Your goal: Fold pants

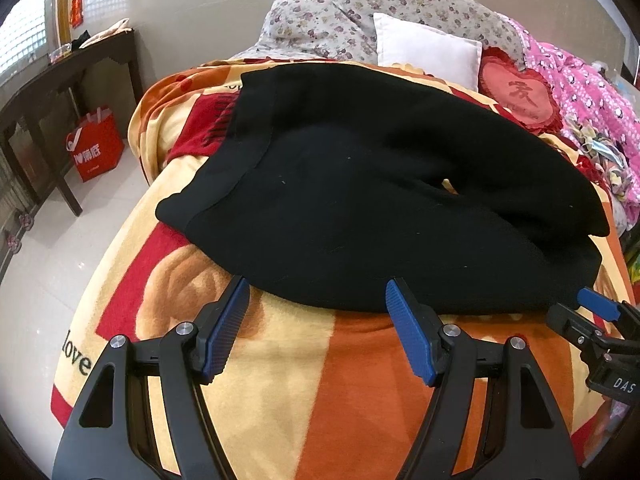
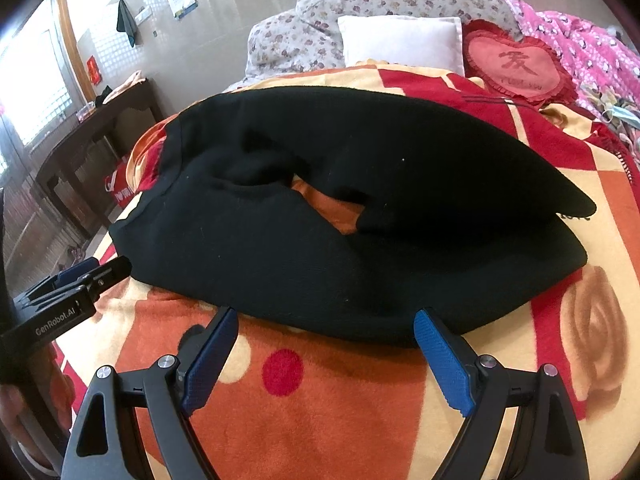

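A: The left gripper [image 1: 316, 296] is hovering with its jaws spread wide, gripping nothing, just short of the black pants' [image 1: 360, 208] near hem.
B: And the right gripper [image 2: 324, 322]?
A: It is gaping the same way, at that same hem.
B: Where are the pants lying?
A: Mid-blanket [image 2: 320, 400], legs parting slightly; white pillow [image 2: 400, 40] is sitting at the far edge.

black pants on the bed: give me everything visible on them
The black knit-looking pants lie flat across the orange, red and cream fleece blanket, waistband toward the left bed edge, legs running right. The legs overlap, with a gap between them showing blanket. Cloth looks soft, lint-flecked, mildly rumpled, not yet folded. The open left gripper and open right gripper sit at the near edge; neither grips the cloth.
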Available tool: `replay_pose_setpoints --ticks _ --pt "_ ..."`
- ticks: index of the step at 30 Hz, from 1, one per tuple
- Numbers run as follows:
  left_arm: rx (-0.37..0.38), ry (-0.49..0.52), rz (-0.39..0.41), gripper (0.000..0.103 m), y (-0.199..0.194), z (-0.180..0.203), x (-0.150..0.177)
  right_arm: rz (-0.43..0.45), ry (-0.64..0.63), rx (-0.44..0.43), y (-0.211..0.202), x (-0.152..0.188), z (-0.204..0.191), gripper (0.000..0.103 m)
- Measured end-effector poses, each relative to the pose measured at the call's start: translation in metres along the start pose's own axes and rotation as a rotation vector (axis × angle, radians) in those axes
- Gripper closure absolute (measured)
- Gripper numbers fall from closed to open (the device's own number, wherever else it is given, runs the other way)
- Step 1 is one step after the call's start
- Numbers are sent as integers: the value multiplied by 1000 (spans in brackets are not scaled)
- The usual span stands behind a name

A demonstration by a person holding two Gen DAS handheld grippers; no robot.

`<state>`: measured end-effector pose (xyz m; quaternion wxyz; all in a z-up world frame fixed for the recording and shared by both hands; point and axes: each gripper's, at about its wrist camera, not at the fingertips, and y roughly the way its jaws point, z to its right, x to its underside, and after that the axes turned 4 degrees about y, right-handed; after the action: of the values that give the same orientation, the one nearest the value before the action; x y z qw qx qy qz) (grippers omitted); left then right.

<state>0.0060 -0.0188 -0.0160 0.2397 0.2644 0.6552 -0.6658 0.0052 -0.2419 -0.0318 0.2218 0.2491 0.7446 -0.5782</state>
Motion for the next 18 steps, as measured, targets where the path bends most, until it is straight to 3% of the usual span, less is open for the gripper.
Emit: replay_pose_setpoints --ticks 8,12,18 --pt "64 -137 -47 32 3 -41 2 -11 69 -11 -5 6 25 14" --pt "43 -215 -37 32 4 -65 -1 -20 130 -25 -7 7 42 14" --pt "53 -328 -91 32 25 -93 -2 0 166 -56 -15 4 51 14"
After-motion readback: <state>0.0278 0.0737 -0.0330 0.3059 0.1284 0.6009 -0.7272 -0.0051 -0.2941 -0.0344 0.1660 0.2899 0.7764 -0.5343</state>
